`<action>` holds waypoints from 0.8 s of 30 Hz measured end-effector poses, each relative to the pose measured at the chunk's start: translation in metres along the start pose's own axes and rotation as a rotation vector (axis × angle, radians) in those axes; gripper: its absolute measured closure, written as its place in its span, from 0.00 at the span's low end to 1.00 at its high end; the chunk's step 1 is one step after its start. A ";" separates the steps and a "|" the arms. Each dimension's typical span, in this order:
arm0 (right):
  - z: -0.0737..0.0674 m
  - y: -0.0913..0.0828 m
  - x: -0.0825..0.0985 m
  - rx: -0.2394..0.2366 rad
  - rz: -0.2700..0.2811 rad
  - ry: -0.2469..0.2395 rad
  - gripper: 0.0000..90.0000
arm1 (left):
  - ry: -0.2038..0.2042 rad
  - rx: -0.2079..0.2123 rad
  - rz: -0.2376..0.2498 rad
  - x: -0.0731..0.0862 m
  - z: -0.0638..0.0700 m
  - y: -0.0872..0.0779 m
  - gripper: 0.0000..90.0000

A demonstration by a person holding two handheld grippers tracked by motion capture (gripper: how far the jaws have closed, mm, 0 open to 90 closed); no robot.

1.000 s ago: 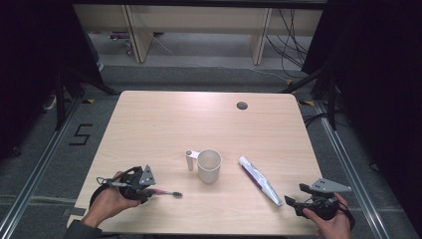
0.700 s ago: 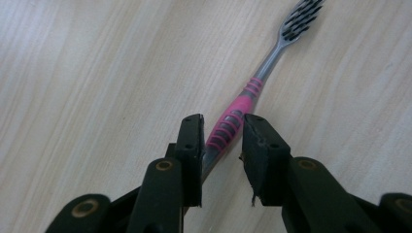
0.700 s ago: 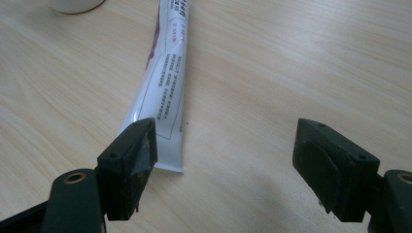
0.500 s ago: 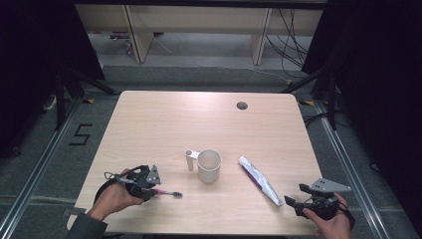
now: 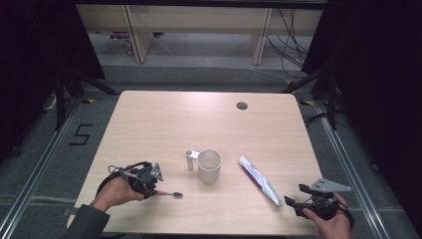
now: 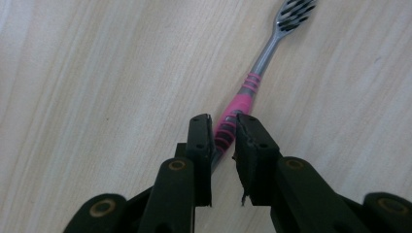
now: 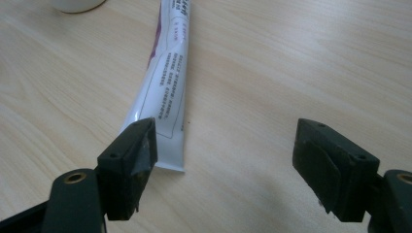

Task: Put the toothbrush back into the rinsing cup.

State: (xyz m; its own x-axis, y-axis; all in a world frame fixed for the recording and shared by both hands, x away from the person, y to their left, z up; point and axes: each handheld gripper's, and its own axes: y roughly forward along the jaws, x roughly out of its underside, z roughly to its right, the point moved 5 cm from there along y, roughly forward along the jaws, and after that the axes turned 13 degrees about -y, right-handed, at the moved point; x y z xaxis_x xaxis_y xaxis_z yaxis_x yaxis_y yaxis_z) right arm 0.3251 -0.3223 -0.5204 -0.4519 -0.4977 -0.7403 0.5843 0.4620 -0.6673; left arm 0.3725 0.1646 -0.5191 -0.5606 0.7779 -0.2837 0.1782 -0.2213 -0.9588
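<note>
Toothbrush (image 6: pixel 241 99) lies flat near the desk's (image 5: pixel 164 119) front-left corner, its pink handle between the left gripper's (image 6: pixel 224 127) just-closing jaws for lifting; right gripper (image 7: pixel 226 141) waits, jaws apart.

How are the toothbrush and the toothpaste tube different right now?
The toothbrush is thin, pink and grey; the toothpaste tube is broad, flat and white with print. The left gripper has just been closing its jaws around the toothbrush handle, which sits between them, while the right gripper stands wide open, the toothpaste tube's end beside one jaw. Both lie flat on the table.
</note>
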 end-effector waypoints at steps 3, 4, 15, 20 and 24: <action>0.001 0.001 0.000 0.003 0.005 -0.011 0.28 | 0.006 0.008 -0.016 0.001 -0.001 0.000 0.85; 0.000 0.000 0.000 -0.001 -0.002 0.000 0.28 | 0.010 0.007 -0.021 0.001 -0.001 0.000 0.85; 0.001 0.001 0.000 0.002 0.003 -0.011 0.28 | 0.028 0.024 -0.069 0.000 -0.002 0.000 0.85; 0.001 0.001 0.000 0.002 0.003 -0.013 0.28 | 0.041 0.019 -0.082 -0.001 -0.002 0.001 0.82; 0.000 0.001 0.000 -0.009 -0.003 0.001 0.28 | 0.049 -0.001 -0.087 -0.003 -0.005 0.002 0.79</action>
State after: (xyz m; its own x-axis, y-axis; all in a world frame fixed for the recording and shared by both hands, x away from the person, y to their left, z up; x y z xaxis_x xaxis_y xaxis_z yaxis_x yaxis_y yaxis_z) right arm 0.3255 -0.3217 -0.5212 -0.4542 -0.4987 -0.7382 0.5770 0.4666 -0.6703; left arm 0.3784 0.1647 -0.5200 -0.5339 0.8220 -0.1982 0.1313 -0.1510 -0.9798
